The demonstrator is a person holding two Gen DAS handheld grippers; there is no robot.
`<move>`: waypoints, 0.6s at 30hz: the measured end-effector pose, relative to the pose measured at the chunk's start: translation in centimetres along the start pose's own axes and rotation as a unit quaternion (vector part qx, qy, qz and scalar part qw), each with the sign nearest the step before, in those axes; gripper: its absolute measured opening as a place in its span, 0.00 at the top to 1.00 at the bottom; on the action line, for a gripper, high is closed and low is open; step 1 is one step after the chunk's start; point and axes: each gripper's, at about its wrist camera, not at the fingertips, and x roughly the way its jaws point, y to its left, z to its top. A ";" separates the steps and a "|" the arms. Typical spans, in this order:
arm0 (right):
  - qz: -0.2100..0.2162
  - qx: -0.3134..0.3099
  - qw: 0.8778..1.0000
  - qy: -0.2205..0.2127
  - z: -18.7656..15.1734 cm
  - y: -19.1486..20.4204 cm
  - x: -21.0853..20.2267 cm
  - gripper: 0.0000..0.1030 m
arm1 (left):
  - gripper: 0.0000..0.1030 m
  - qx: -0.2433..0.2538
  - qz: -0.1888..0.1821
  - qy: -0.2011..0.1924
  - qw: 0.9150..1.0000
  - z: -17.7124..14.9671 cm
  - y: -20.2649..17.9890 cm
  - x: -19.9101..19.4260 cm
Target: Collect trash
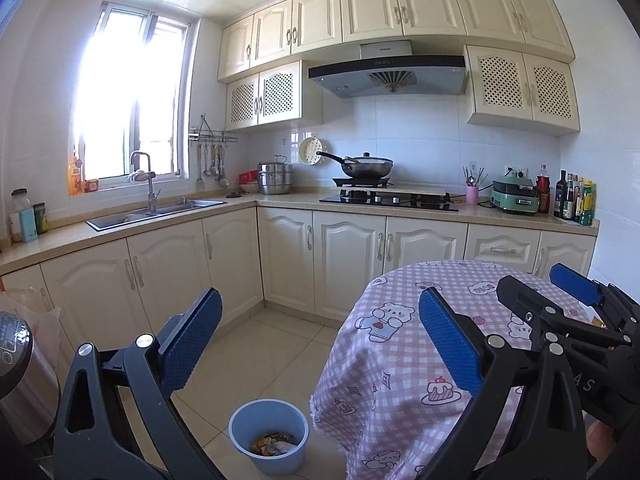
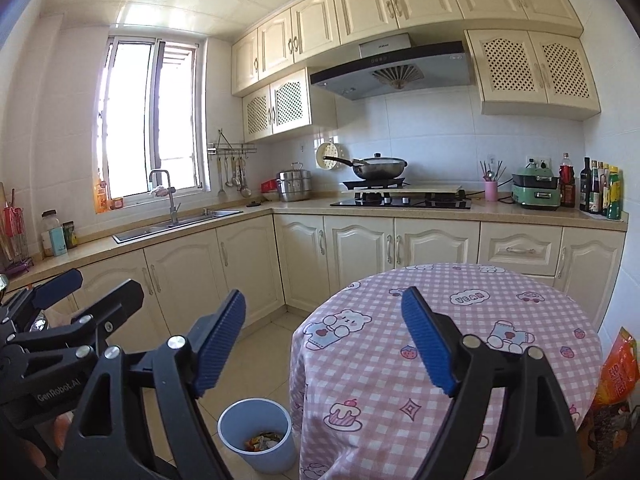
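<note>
1. Left wrist view: the left tongs (image 1: 318,344) stand apart with nothing between the pads. The bin (image 1: 269,436) sits on the tiled floor (image 1: 256,344) just beside the bench (image 1: 400,360), and trash (image 1: 274,445) already lies in its bottom. The part of the checked cloth that shows carries no litter, so I judge the collecting mostly done. A yellowish scrap shows behind the right tongs (image 1: 496,294) at the far edge; I cannot tell what it is.

2. Right wrist view: the right tongs (image 2: 324,338) are apart and empty. The bin (image 2: 256,436) holds the same wrappers. An orange bag (image 2: 618,368) stands beside the bench (image 2: 460,360) on the right. It may be what is left to clear.

3. Room: cream cabinets, a sink (image 2: 176,229) under a bright window, and a wok (image 2: 378,168) on the hob.
</note>
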 end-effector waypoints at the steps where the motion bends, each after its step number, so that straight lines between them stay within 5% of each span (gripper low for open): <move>1: -0.002 -0.001 1.000 -0.003 0.0 0.0 -0.3 0.23 | 0.07 0.000 -0.001 -0.003 1.000 0.0 0.0 -0.2; 18: 0.003 0.009 1.000 -0.021 0.0 -1.0 -2.0 0.21 | 0.07 0.011 -0.009 -0.019 1.000 -0.1 -0.9 -1.5</move>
